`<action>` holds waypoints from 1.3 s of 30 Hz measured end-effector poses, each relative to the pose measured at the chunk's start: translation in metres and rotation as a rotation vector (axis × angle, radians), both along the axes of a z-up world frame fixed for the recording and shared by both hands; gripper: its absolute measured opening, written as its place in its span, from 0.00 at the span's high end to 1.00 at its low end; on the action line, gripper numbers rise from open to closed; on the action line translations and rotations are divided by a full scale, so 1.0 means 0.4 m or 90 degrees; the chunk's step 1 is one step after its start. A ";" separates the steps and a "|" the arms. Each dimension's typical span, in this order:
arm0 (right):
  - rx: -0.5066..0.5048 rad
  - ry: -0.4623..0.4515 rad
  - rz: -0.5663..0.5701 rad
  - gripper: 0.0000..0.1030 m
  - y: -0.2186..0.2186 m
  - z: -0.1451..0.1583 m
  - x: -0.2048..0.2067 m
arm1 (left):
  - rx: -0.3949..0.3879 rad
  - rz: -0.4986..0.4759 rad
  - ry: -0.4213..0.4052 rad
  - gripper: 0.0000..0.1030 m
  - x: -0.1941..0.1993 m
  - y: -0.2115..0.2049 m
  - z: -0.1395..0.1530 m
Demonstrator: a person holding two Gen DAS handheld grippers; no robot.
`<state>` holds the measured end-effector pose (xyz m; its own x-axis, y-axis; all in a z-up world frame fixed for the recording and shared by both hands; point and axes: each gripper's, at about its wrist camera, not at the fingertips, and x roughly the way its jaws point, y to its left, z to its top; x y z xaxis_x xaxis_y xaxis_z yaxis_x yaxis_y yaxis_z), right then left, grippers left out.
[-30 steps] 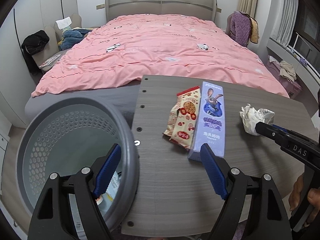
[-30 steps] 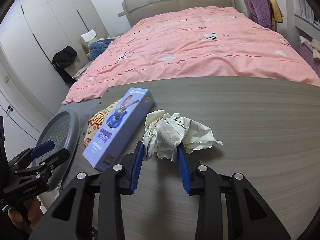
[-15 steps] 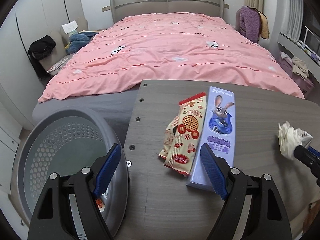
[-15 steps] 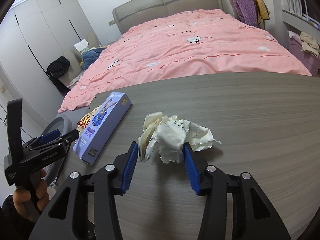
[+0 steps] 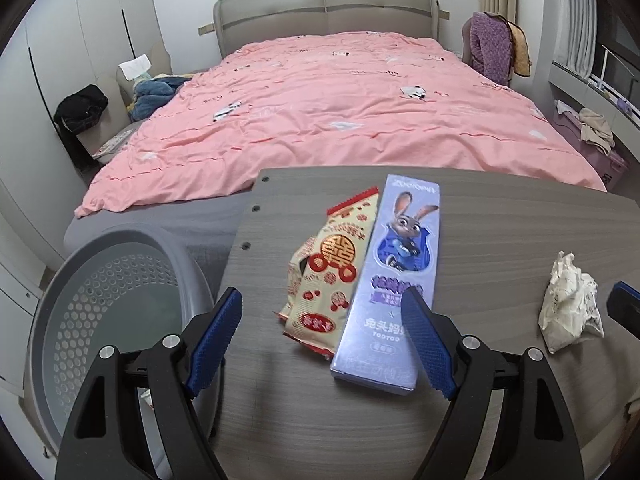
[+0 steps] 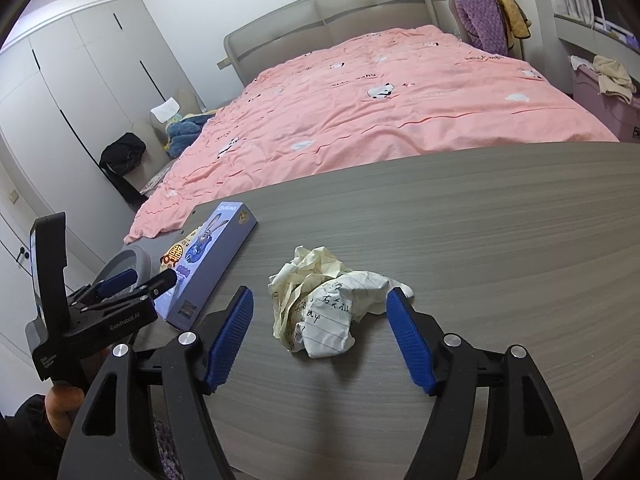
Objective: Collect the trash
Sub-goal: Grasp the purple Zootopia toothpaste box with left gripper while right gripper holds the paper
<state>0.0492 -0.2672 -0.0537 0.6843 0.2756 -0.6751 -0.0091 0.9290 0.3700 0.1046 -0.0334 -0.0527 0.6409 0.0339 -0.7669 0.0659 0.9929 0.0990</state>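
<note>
A crumpled paper ball (image 6: 326, 300) lies on the grey wooden table (image 6: 480, 240), between the open fingers of my right gripper (image 6: 320, 330), untouched. It also shows at the right in the left wrist view (image 5: 568, 304). A red and cream snack wrapper (image 5: 328, 272) and a purple rabbit-print box (image 5: 396, 276) lie side by side at the table's left end. My left gripper (image 5: 320, 332) is open and empty above their near ends. A grey perforated bin (image 5: 104, 304) stands on the floor left of the table.
A bed with a pink cover (image 5: 340, 108) runs along the table's far edge. White wardrobes (image 6: 80, 92) stand at the left. A chair with purple clothes (image 5: 492, 48) and a window ledge are at the right.
My right gripper has opened wide and let go of the paper ball, which now lies on the table. My left gripper has moved right, from over the bin to above the wrapper and box.
</note>
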 end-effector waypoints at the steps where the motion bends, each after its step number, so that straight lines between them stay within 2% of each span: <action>1: 0.002 -0.002 -0.001 0.34 -0.004 0.001 -0.002 | 0.002 0.005 -0.003 0.24 0.002 0.003 0.003; 7: 0.014 -0.007 -0.006 0.34 -0.020 0.000 -0.013 | 0.041 0.045 0.008 0.24 0.036 0.047 0.003; 11: 0.019 -0.011 -0.005 0.34 -0.024 0.002 -0.016 | 0.056 0.041 0.034 0.24 0.041 0.048 -0.018; 24: 0.019 -0.007 -0.013 0.34 -0.028 0.005 -0.033 | -0.023 -0.046 0.037 0.24 -0.015 -0.066 -0.032; 33: 0.008 -0.023 0.010 0.34 0.018 0.038 -0.025 | -0.040 0.017 0.013 0.24 -0.020 0.040 0.026; 39: -0.007 0.010 -0.006 0.34 0.030 0.006 0.012 | -0.056 0.031 0.004 0.24 -0.035 0.081 0.060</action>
